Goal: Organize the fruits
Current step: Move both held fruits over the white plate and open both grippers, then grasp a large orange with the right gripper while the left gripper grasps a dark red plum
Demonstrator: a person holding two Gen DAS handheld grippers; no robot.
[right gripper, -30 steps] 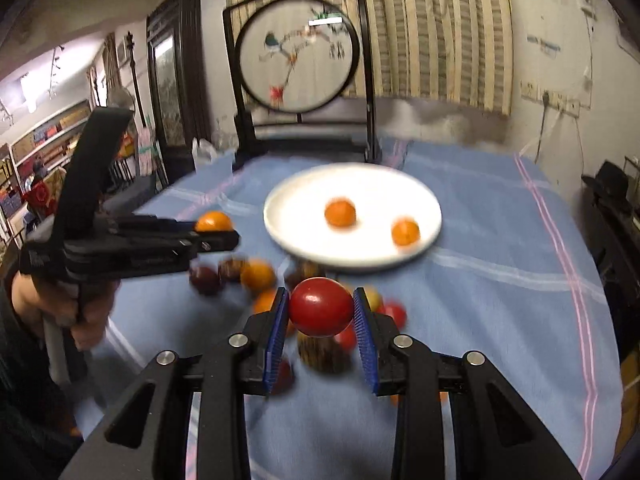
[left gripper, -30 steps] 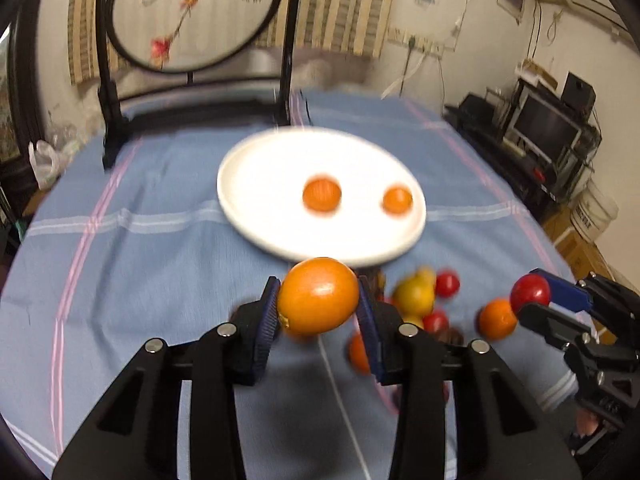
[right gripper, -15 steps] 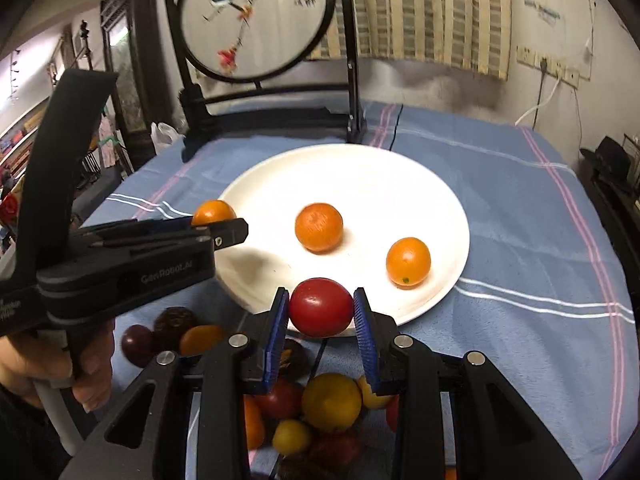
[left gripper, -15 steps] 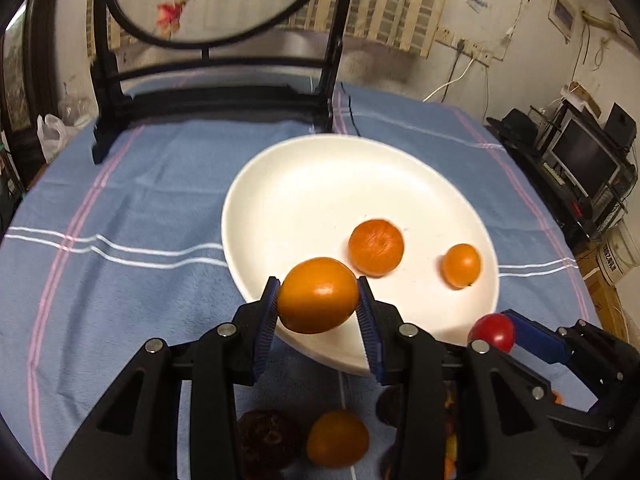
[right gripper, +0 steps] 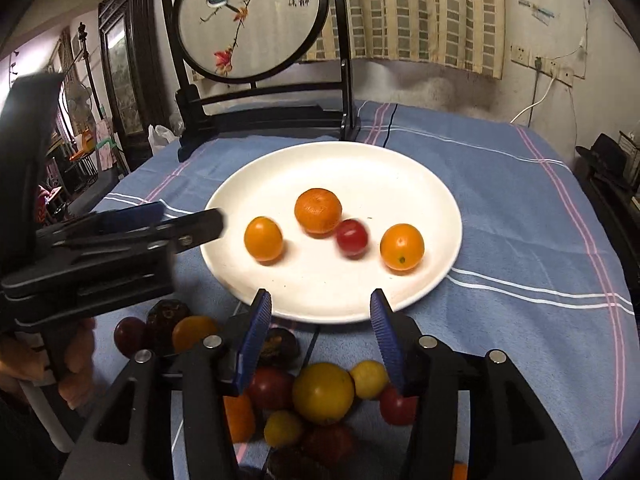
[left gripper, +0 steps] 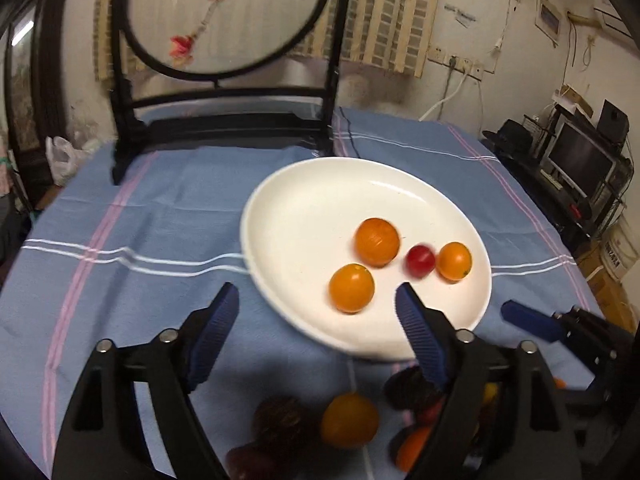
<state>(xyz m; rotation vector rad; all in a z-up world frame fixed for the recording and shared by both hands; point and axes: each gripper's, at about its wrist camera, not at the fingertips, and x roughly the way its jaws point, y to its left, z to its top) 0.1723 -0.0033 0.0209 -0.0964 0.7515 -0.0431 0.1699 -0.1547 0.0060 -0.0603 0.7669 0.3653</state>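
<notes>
On the blue-clothed worktop (right gripper: 500,184), the white plate (right gripper: 360,168) holds three glossy oranges and a small red tomato (right gripper: 351,237); both hand-held grippers (left gripper: 316,312) (right gripper: 320,312) have just been opening, empty.

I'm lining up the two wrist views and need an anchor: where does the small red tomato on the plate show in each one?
Left wrist view: the red tomato lies right of centre on the white plate, between the rough-skinned orange and a smooth orange fruit.
Right wrist view: the red tomato lies near the picture's middle, between the same two fruits.
Shared landmark: the round embroidered screen behind the plate.
</notes>
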